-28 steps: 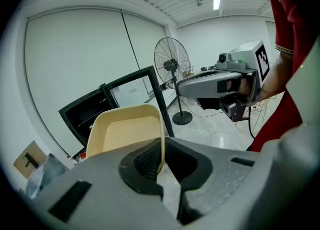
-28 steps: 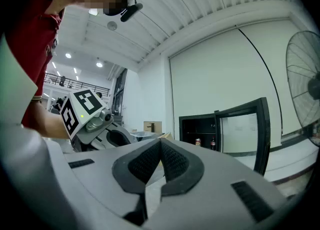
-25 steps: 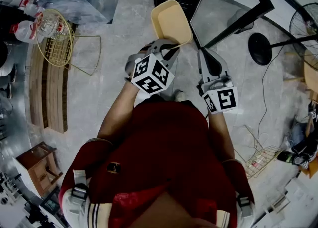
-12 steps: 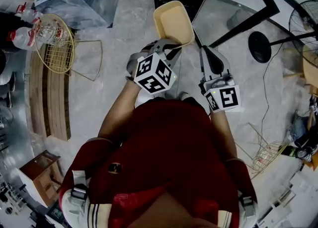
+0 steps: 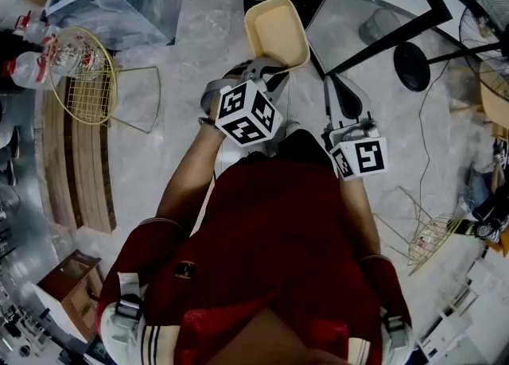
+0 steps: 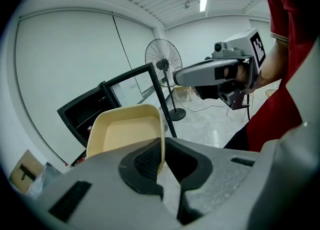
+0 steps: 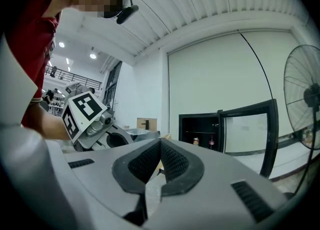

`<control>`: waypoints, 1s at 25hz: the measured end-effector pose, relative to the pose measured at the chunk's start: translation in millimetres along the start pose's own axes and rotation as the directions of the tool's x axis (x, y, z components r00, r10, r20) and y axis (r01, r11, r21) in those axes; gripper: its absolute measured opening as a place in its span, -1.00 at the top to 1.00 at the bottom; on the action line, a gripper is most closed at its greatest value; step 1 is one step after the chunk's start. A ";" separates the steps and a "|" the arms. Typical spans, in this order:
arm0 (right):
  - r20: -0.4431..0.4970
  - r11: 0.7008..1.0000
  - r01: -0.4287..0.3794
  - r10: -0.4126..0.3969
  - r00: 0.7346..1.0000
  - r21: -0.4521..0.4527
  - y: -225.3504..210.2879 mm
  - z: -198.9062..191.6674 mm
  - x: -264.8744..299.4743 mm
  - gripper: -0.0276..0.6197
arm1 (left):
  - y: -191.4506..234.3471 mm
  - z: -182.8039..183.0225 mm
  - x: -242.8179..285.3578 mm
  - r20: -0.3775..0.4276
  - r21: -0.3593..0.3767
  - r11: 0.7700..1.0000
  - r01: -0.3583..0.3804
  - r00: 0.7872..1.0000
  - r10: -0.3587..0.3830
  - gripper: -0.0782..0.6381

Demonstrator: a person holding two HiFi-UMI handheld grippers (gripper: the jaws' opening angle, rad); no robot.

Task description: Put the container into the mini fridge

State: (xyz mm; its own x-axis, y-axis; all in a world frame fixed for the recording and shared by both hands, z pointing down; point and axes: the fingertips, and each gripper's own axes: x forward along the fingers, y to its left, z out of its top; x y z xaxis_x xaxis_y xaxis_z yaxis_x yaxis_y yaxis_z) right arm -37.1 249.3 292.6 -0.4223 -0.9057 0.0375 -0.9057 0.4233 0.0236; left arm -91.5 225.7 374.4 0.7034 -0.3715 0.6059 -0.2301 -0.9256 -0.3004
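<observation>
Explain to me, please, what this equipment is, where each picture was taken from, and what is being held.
There is no robot here: a person in a red top holds a two-jaw gripper in each hand. The top-down picture comes from a camera on the person's head. The other two come from cameras that ride on each gripper and look along its jaws. The black-and-white cubes are parts of the grippers.

The left gripper has its jaws shut on the rim of a cream container, which it holds in front of a black mini fridge whose door stands open. The right gripper is shut with nothing between its jaws.

On the floor around the person are a wire basket and a standing fan.
</observation>
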 end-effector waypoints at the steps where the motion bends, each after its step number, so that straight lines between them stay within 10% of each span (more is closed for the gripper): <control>1: -0.004 1.000 0.004 -0.004 1.000 0.001 -0.9 -1.6 0.6 0.92 | 1.2 -1.2 1.4 -0.001 0.001 1.000 0.003 1.000 -0.003 0.71; 25: 0.008 0.999 -0.009 0.009 1.000 0.031 -84.9 -23.0 103.4 0.92 | 90.2 -19.8 80.0 -0.096 0.018 1.000 0.014 0.995 -0.013 0.71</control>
State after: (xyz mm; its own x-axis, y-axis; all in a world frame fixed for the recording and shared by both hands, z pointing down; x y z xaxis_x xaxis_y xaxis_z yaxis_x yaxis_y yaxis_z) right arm -3.0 120.3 317.5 -0.4307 -0.9020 0.0301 -0.9025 0.4307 -0.0075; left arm -69.3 111.0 410.3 0.6387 -0.3651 0.6773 -0.2079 -0.9294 -0.3049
